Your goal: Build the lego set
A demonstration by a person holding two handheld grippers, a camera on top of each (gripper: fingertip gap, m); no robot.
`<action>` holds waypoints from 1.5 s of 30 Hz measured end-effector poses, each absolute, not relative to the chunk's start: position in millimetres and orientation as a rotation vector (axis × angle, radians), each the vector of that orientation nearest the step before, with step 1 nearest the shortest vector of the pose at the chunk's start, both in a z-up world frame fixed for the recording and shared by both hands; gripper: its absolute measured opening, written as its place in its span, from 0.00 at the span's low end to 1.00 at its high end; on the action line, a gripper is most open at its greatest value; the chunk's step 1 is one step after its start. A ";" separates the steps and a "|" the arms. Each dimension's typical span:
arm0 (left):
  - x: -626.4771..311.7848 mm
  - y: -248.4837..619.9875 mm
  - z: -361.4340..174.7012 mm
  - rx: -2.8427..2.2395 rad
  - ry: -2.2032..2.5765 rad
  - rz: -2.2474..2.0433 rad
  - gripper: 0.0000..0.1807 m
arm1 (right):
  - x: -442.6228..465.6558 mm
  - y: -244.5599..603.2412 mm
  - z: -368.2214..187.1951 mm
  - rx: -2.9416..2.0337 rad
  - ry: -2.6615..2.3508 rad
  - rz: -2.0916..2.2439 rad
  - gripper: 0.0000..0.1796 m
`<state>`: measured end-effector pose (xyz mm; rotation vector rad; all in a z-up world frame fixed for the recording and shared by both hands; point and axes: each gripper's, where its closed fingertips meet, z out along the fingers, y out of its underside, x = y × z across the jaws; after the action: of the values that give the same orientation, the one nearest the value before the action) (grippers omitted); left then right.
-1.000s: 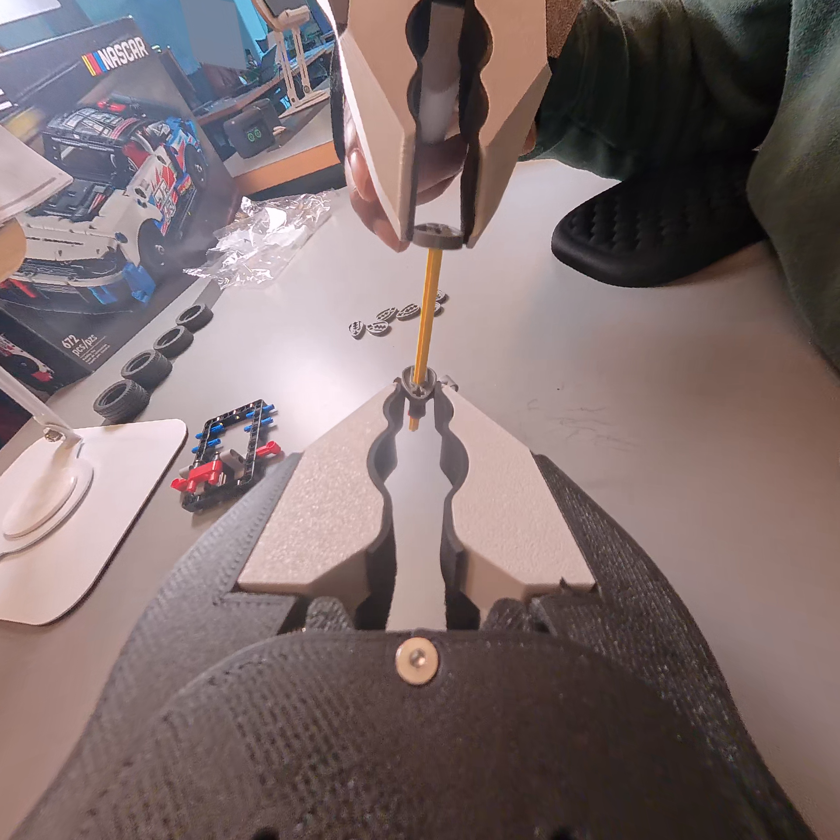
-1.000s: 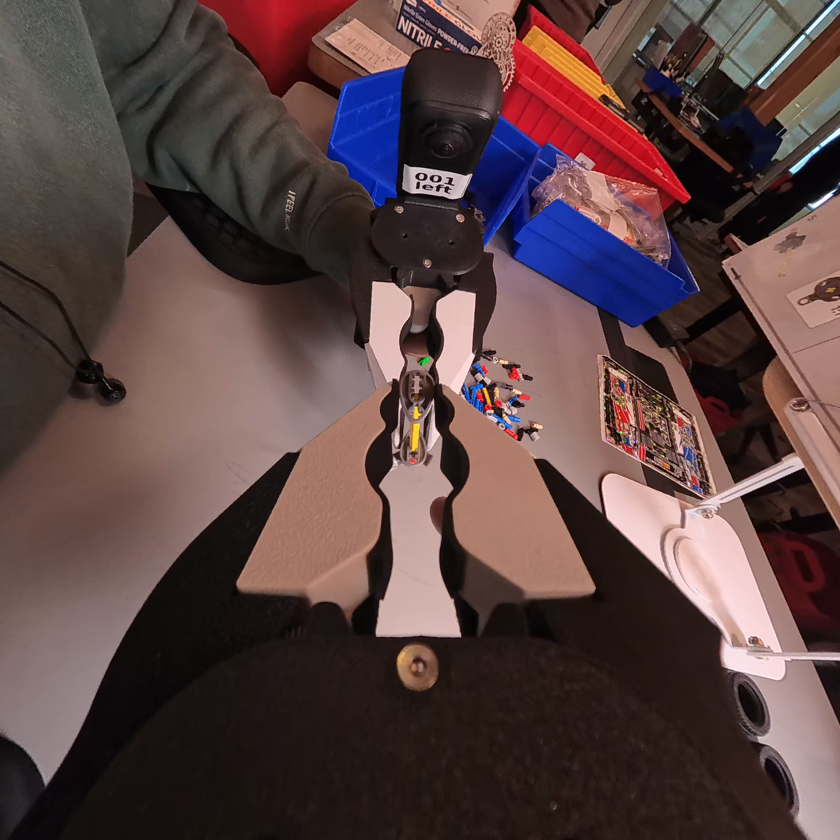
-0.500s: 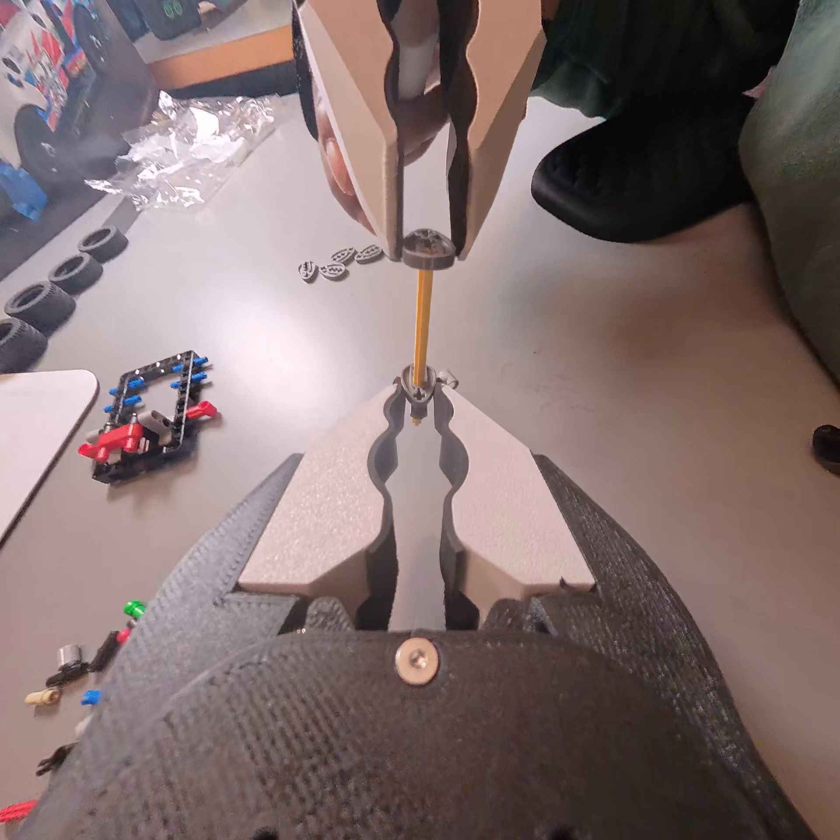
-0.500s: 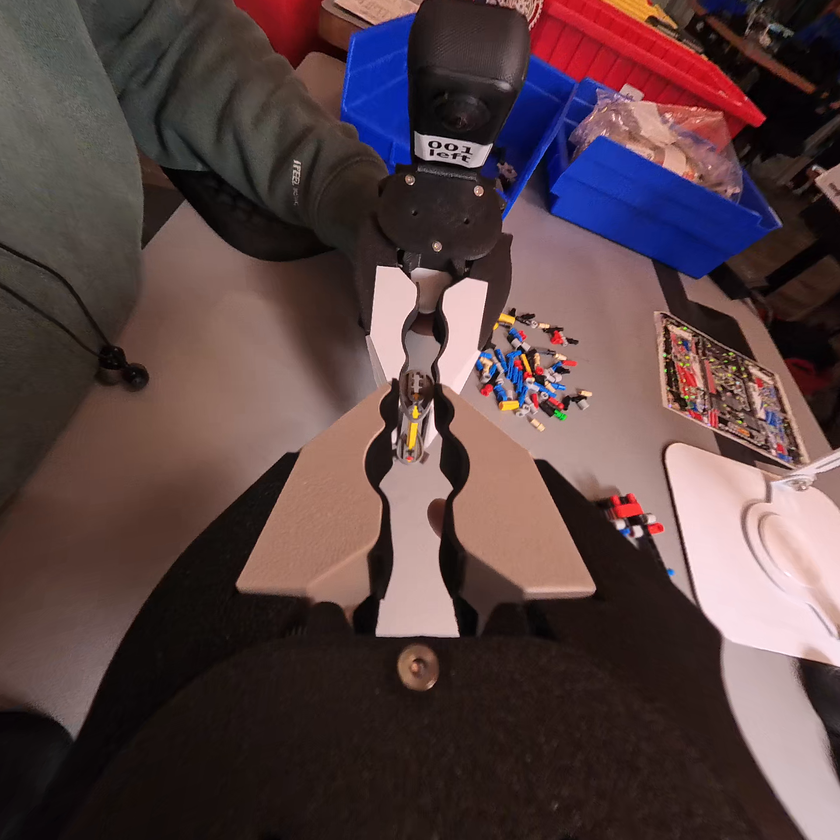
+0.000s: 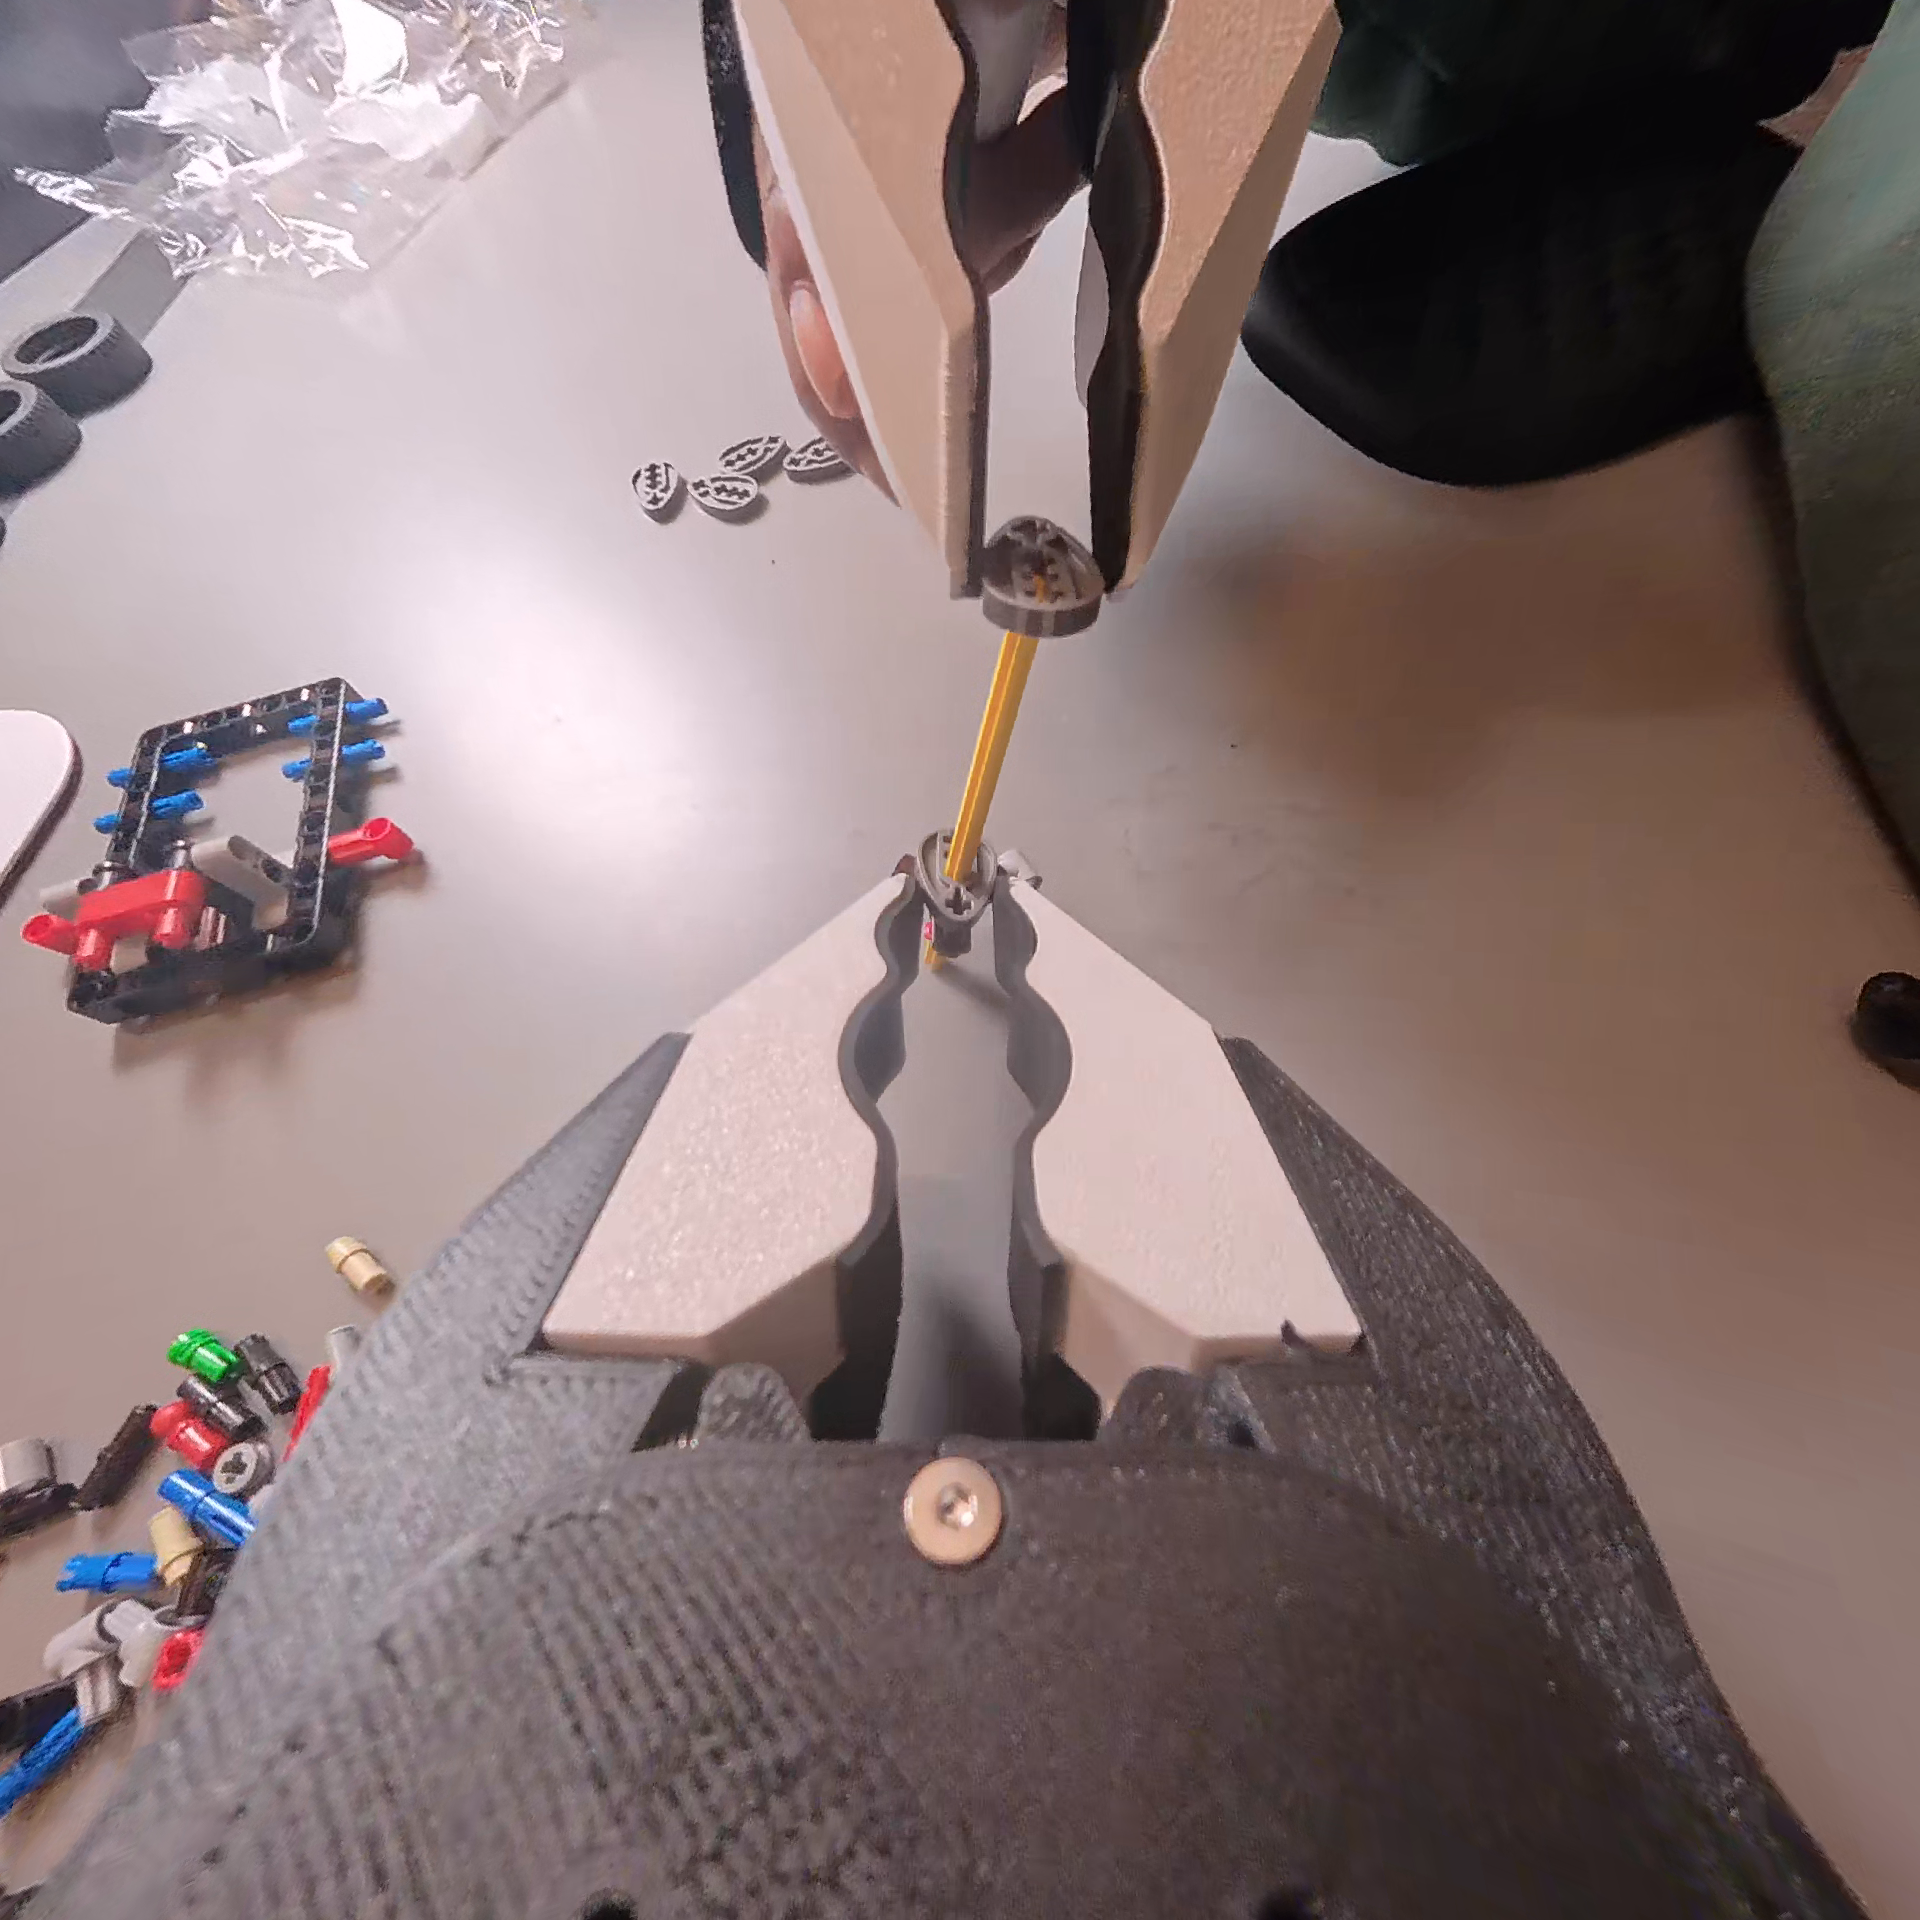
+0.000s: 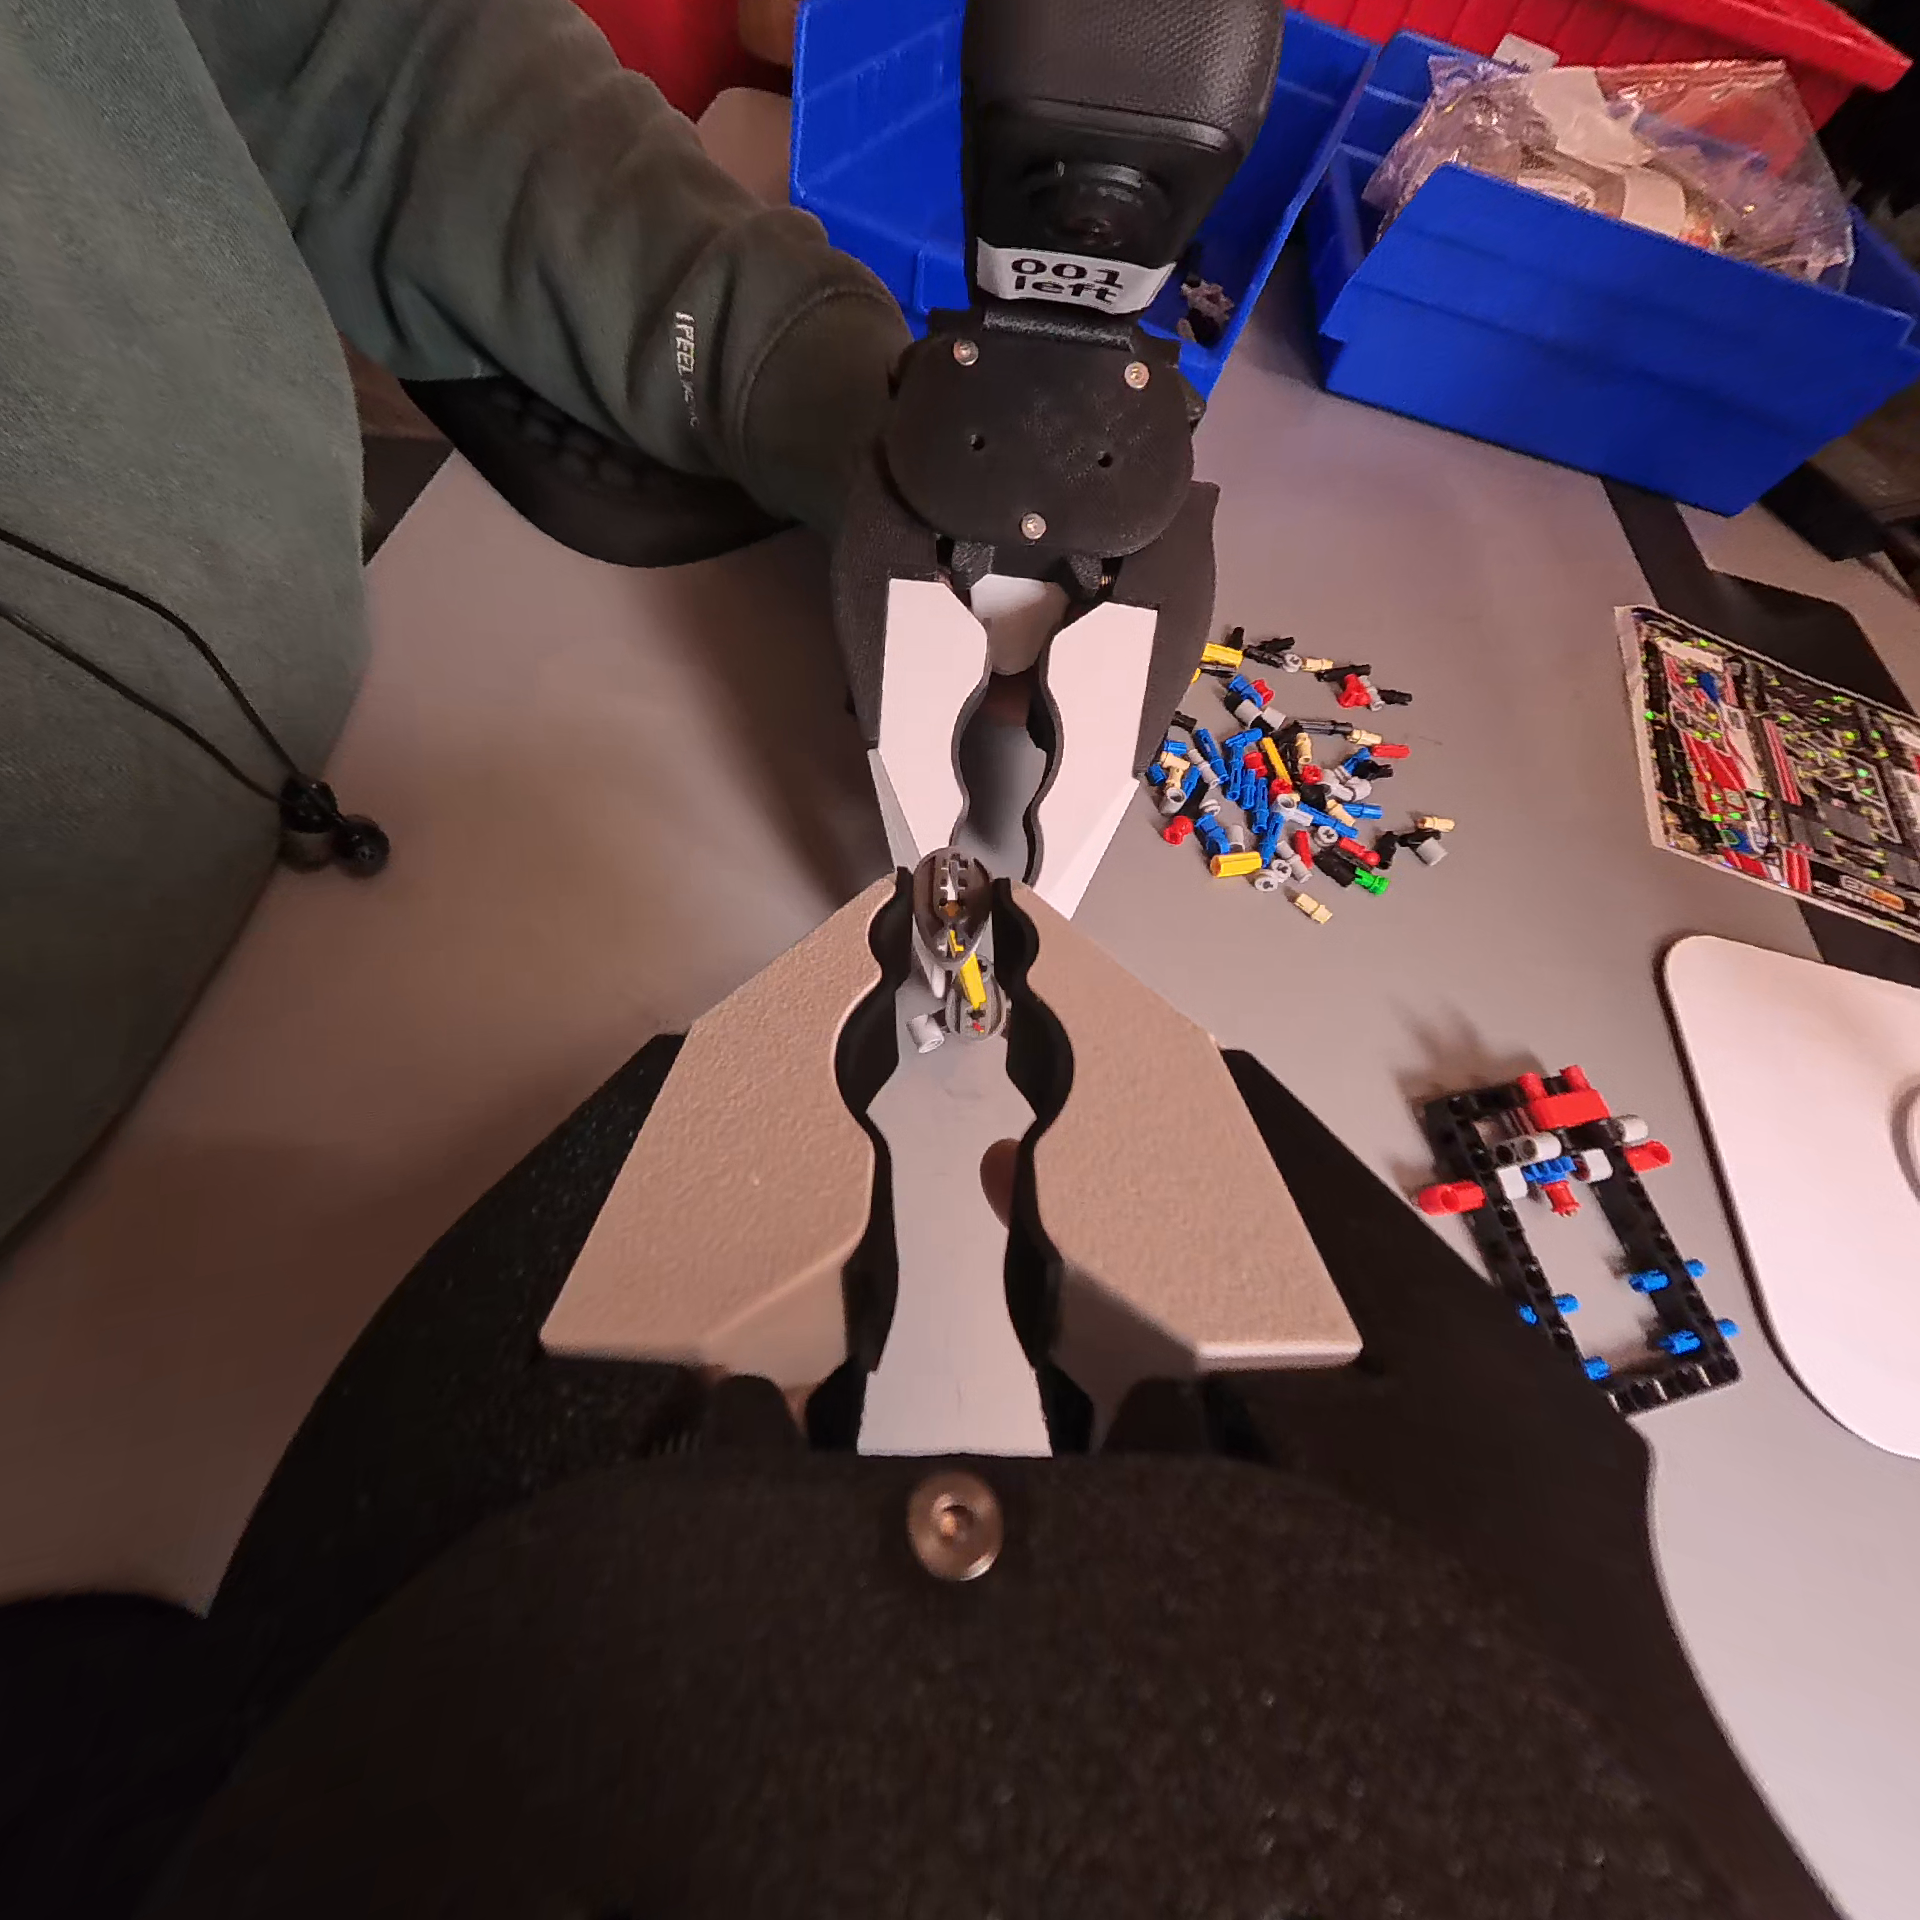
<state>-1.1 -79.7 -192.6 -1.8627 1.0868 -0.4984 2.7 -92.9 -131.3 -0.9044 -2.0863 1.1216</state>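
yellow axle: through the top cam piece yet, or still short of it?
Through it: the yellow axle enters the upper grey cam held by the right tongs; its tip shows in the hole.

My left gripper (image 5: 961, 914) and right gripper (image 6: 951, 894) look alike: pale grey wedge fingers (image 5: 758, 1143) lined with wavy dark rubber, set in a black textured body (image 5: 935, 1662) with one silver screw (image 5: 953, 1509). A black camera (image 6: 1112, 135) tops the left. I wear a green sleeve (image 6: 540, 270).
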 end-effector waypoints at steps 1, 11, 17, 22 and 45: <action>-1.4 -79.7 -192.5 -1.863 1.085 -0.499 0.07 | 2.6 -93.0 -131.5 -0.904 -2.087 1.119 0.07; -3.8 -80.1 -192.4 -1.875 1.073 -0.514 0.09 | 1.1 -93.1 -132.3 -0.902 -2.091 1.098 0.07; -4.4 -79.1 -192.5 -1.877 1.067 -0.507 0.10 | 0.4 -93.2 -132.6 -0.885 -2.089 1.085 0.07; -4.9 -78.1 -193.0 -1.879 1.066 -0.491 0.12 | -1.3 -93.0 -132.9 -0.877 -2.083 1.084 0.07; -5.4 -67.5 -175.2 -1.805 0.957 -0.542 0.06 | -17.3 -81.4 -127.9 -0.944 -2.073 1.170 0.07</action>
<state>-5.4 -67.5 -175.2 -1.8051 0.9567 -0.5421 -17.3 -81.4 -127.9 -0.9436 -2.0731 1.1696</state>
